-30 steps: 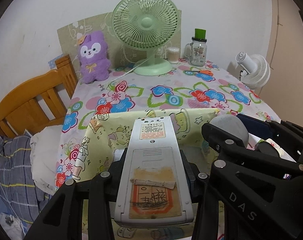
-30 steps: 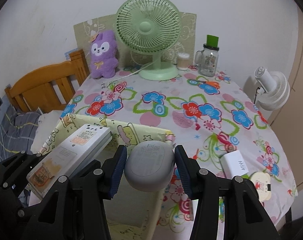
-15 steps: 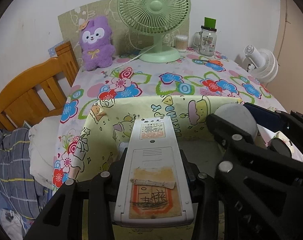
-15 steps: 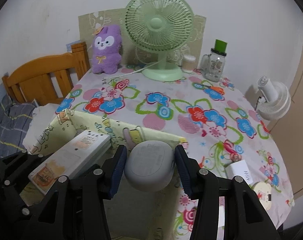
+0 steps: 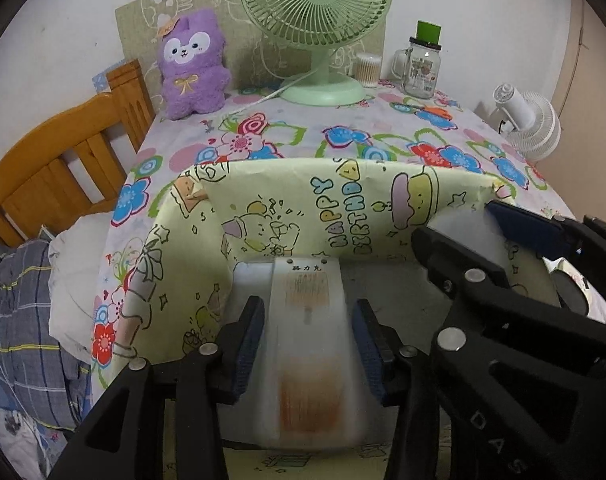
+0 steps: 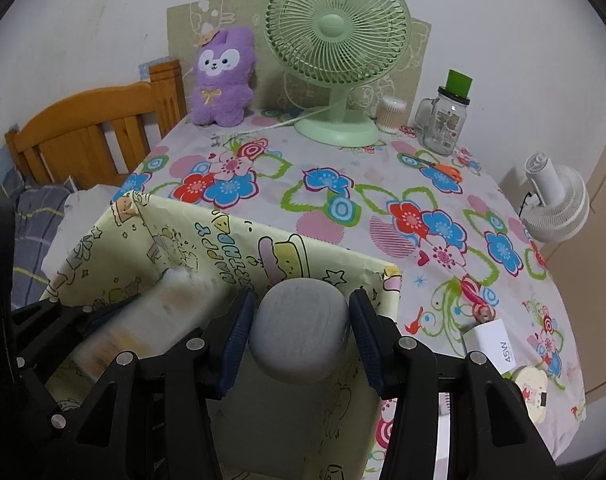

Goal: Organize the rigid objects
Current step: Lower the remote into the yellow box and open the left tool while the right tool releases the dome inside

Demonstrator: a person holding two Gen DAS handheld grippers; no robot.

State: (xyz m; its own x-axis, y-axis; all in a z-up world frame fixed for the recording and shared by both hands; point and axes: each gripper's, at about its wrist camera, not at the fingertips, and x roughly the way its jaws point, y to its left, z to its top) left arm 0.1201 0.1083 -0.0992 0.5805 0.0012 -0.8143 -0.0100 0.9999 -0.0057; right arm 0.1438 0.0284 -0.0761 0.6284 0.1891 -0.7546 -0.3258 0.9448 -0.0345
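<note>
Deposit step: left hand-held gripper (image 5: 309, 342), jaws just opened, releases the blurred remote (image 5: 307, 344) into the box (image 5: 343, 200); the right hand-held gripper (image 6: 299, 336), clamping the grey case (image 6: 299, 332), should lower and release next

**Even indoor light, fisheye warp, one smeared object**

Soft, diffuse room light falls evenly; shadows are faint and there is no strong glare. Both views bend hard toward dark, vignetted corners, curving the wall and table edge. Beyond the claws the green fan (image 5: 317, 8) is crisp. Between the left gripper's (image 5: 307, 342) pads the white remote (image 5: 307, 320) is smeared by motion blur, and likewise to the left of the right gripper (image 6: 299, 338).
</note>
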